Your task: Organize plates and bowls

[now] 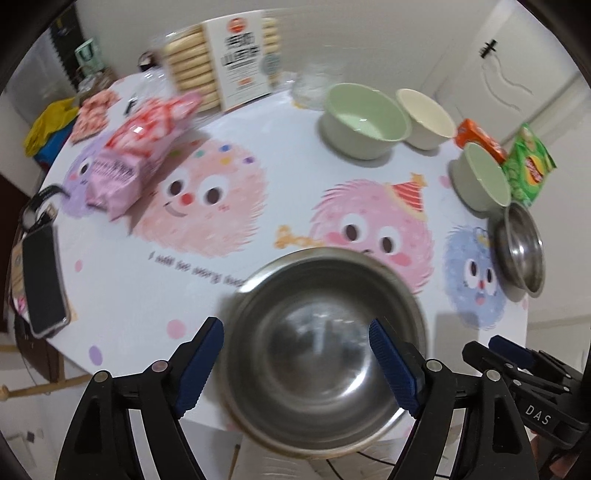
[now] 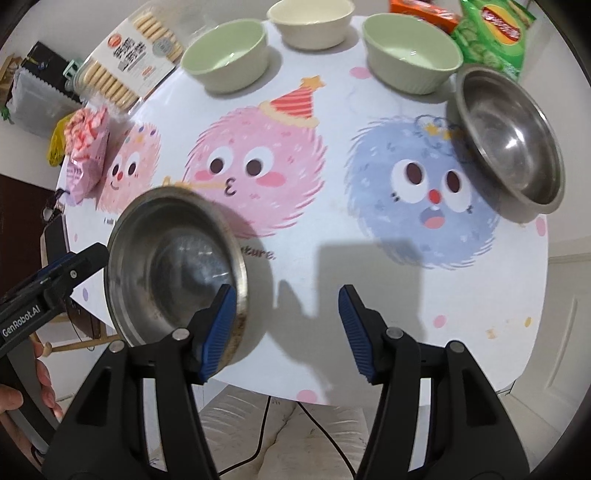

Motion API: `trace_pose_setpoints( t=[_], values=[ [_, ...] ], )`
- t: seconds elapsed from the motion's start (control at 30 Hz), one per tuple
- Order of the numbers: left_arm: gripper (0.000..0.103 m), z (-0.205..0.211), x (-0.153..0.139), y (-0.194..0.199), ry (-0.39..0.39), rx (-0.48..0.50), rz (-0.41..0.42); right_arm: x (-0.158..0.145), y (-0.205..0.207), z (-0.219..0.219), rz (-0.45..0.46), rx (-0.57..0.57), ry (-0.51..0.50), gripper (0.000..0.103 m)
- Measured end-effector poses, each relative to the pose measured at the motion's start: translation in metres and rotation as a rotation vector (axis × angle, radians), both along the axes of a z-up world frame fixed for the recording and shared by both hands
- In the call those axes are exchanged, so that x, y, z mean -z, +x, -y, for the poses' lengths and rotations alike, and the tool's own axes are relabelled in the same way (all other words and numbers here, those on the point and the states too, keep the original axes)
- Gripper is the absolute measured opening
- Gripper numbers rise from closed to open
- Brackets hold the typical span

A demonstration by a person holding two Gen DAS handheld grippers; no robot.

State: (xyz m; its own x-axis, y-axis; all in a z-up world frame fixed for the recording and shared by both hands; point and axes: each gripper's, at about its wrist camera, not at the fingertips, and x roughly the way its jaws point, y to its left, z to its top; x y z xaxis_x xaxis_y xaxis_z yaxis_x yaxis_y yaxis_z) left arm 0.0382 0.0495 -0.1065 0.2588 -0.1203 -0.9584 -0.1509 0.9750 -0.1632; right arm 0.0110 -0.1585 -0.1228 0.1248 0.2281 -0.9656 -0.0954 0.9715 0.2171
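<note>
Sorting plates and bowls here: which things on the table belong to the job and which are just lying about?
Job:
near steel bowl
far steel bowl
two green bowls
cream bowl

Lying about:
biscuit pack
pink snack bag
phone
chips bag
orange box

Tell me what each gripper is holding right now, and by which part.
Nothing is held. The left gripper stands open over the near steel bowl, pads clear of its rim. The right gripper is open too, beside that bowl.
</note>
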Motion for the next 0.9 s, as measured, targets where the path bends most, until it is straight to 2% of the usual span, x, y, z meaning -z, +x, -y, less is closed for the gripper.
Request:
trace_pose_setpoints(
  t=[0.2, 0.67, 0.9],
  values=[
    [0.083, 0.037, -0.005, 0.017, -0.016, 0.059, 0.003, -0.01, 0.005, 0.035, 0.028, 0.06, 0.007, 0.059],
    [0.083, 0.156, -0.007, 0.061, -0.055, 0.238, 0.007, -0.024, 0.018, 0.137, 0.07, 0.213, -0.035, 0.059],
    [0.083, 0.204, 0.002, 0.088, -0.07, 0.272, -0.014, -0.026, 0.032, 0.191, 0.088, 0.299, -0.048, 0.059]
  ],
)
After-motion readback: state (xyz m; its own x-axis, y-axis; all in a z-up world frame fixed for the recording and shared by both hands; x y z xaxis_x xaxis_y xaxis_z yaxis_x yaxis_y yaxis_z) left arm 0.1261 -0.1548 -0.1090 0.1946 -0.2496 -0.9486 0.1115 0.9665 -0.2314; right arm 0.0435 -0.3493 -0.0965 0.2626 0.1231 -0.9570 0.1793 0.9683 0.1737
